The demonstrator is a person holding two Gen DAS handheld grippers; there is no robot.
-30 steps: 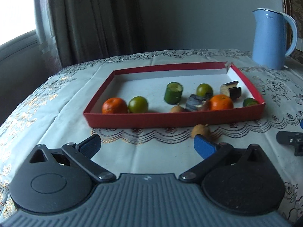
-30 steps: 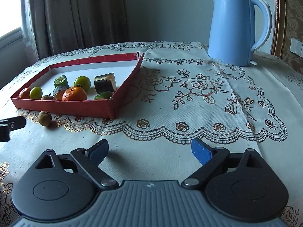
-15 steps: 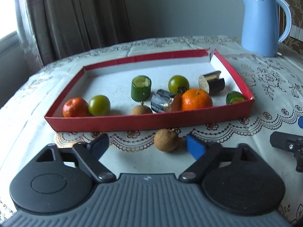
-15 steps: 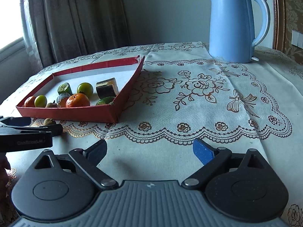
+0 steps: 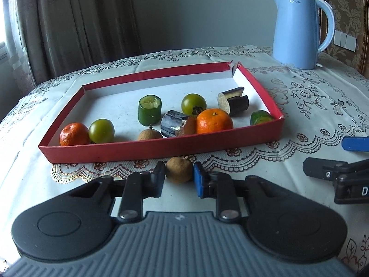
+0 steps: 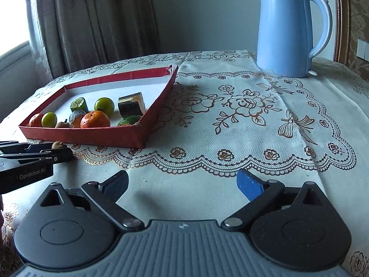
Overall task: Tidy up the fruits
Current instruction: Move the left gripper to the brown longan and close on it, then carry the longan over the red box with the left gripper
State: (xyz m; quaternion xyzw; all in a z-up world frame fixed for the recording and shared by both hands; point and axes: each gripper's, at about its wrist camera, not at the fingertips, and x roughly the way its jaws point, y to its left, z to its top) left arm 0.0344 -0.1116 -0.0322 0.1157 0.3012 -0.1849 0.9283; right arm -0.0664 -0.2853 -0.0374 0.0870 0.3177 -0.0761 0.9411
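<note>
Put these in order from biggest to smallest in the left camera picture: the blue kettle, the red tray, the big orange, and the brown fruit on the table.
1. red tray
2. blue kettle
3. big orange
4. brown fruit, though it sits nearer the camera, so its true size against the orange is unsure.

Counts, relative to the red tray [image 5: 161, 149]: 2 oranges in it, one [image 5: 214, 121] and another [image 5: 73, 134]; 2 round green fruits [image 5: 193, 103] [image 5: 101, 130]; 2 green cut pcs [image 5: 149, 109] [image 5: 261, 117]; 2 dark cut pcs [image 5: 234, 101] [image 5: 174, 123]; 1 brown longan inside [image 5: 150, 135], 1 more [image 5: 178, 169] just outside front wall. 1 blue kettle [image 5: 299, 30] beyond tray's far-right corner. 2 grippers.
</note>
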